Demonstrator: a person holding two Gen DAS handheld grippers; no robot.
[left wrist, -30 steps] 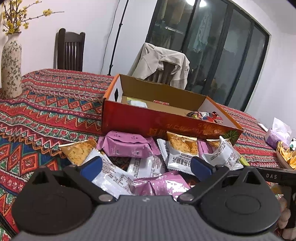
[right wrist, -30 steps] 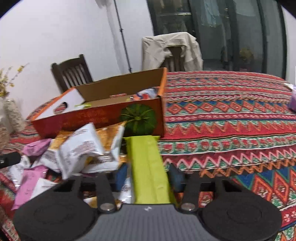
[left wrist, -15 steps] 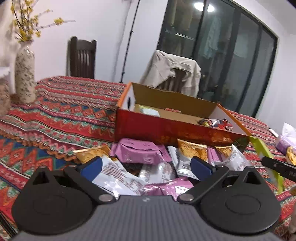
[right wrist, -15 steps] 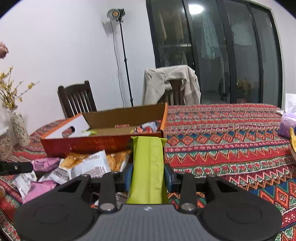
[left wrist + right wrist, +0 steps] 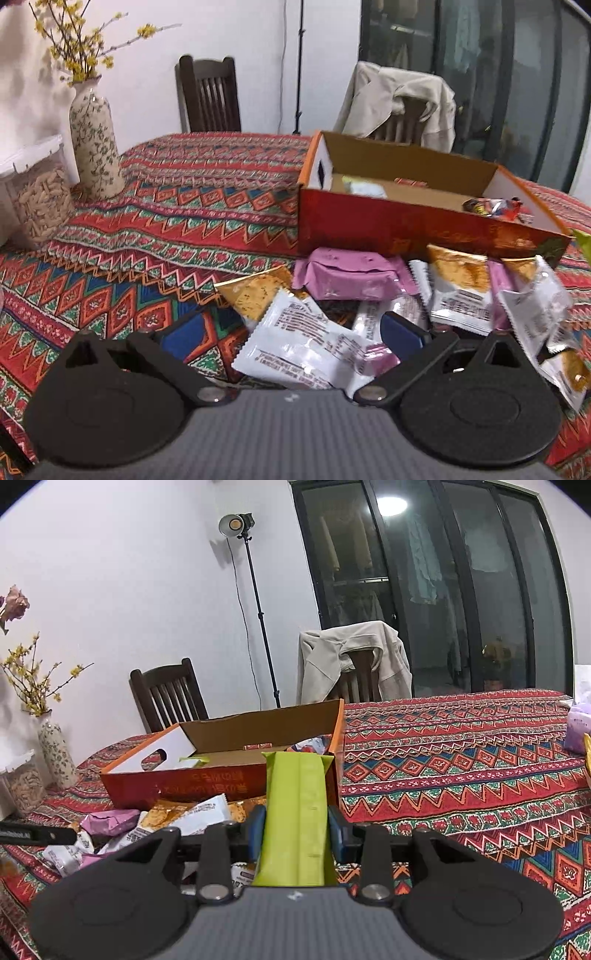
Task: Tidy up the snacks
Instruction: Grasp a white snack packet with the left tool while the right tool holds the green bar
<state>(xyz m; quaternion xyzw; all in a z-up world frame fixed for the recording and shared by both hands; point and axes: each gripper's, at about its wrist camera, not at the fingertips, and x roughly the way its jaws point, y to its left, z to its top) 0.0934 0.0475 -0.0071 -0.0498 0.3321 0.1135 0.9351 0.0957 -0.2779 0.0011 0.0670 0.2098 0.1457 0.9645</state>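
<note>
My right gripper (image 5: 297, 834) is shut on a long green snack packet (image 5: 297, 812), held clear of the table and pointing at the near right corner of the orange cardboard box (image 5: 221, 779). The box (image 5: 406, 221) holds a few snacks. A pile of white, pink and gold snack packets (image 5: 369, 306) lies in front of it. My left gripper (image 5: 291, 332) stands open low over the near edge of the pile, above a white packet (image 5: 299, 343) that its pads do not touch.
A flowered vase (image 5: 94, 144) and a clear jar of seeds (image 5: 37, 199) stand at the far left of the patterned tablecloth (image 5: 461, 768). Two chairs (image 5: 166, 698), one draped with a beige jacket (image 5: 351, 657), stand behind the table. A tissue pack (image 5: 580, 727) sits far right.
The right gripper has lifted the green packet off the pile and tilted up toward the box. The left gripper's view has swung left, bringing the vase and jar into sight.
</note>
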